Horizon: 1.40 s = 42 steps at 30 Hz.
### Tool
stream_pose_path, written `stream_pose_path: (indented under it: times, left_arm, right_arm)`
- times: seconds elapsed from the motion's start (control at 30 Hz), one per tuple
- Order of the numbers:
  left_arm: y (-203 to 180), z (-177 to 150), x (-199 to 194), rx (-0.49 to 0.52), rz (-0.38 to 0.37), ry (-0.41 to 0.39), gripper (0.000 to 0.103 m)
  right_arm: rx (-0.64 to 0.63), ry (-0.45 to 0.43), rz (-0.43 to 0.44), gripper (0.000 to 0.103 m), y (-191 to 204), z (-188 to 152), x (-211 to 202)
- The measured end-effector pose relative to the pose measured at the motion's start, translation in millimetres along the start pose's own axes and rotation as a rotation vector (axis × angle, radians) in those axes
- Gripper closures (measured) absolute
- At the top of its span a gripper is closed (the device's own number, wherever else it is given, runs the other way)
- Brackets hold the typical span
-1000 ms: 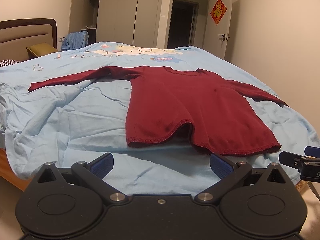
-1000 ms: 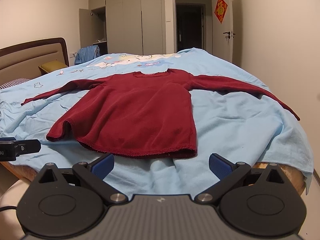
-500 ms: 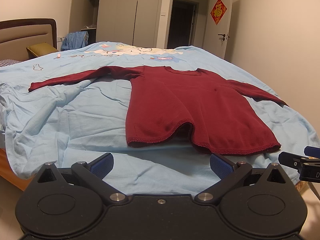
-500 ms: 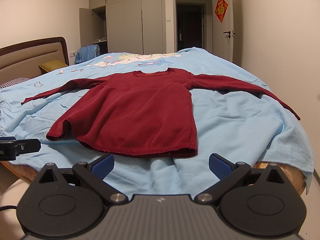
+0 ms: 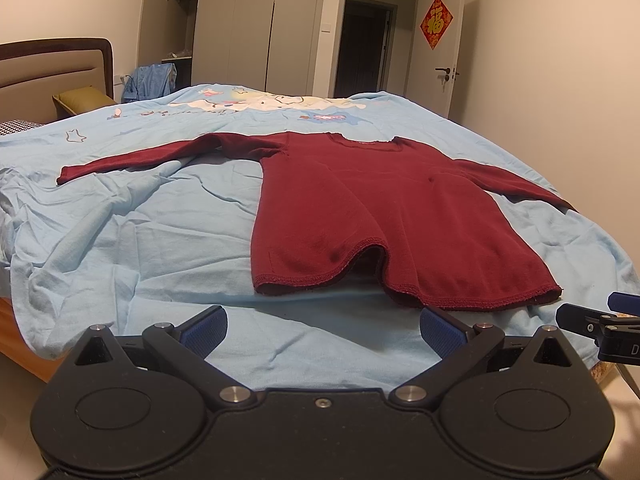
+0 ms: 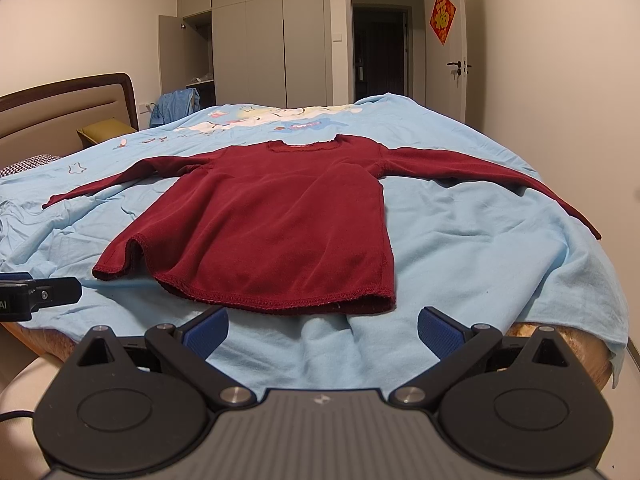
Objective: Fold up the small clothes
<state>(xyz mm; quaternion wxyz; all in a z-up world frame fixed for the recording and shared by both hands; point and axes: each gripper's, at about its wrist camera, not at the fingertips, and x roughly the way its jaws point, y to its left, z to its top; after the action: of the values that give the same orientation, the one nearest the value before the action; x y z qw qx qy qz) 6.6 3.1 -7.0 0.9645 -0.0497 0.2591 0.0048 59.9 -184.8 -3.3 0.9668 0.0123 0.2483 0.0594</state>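
A dark red long-sleeved top (image 5: 376, 216) (image 6: 276, 232) lies flat on the light blue bedsheet (image 5: 140, 240) (image 6: 460, 240), both sleeves spread out and the hem toward me. One part of the hem (image 5: 360, 252) arches up off the sheet. My left gripper (image 5: 323, 330) hovers open just in front of the hem, nothing between its blue pads. My right gripper (image 6: 322, 330) is open too, close to the hem's right half and holding nothing. Each gripper's tip shows at the edge of the other's view.
The bed's near edge and wooden frame (image 6: 568, 332) sit right under the grippers. A headboard (image 5: 52, 68) and a pillow (image 5: 80, 100) are at the left. Wardrobes (image 6: 248, 36), an open doorway (image 6: 380, 52) and a wall lie beyond the bed.
Both grippers have edged slightly toward the hem; the top lies as before.
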Motion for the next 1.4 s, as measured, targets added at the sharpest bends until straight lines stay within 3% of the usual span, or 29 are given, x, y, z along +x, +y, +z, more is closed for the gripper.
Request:
stream_pose_path:
  times: [1.03,1.4]
  left_arm:
    - [-0.9,-1.6,4.5,0.012,-0.002,0.012,0.001]
    - [-1.3,17.0,22.5,0.024,0.006,0.041,0.001]
  right_arm:
    - [-0.002,0.014,0.004,0.0,0.8,-2.8,4.3]
    - [-0.008,0.045,0.019,0.0,-3.1,8.2,15.9]
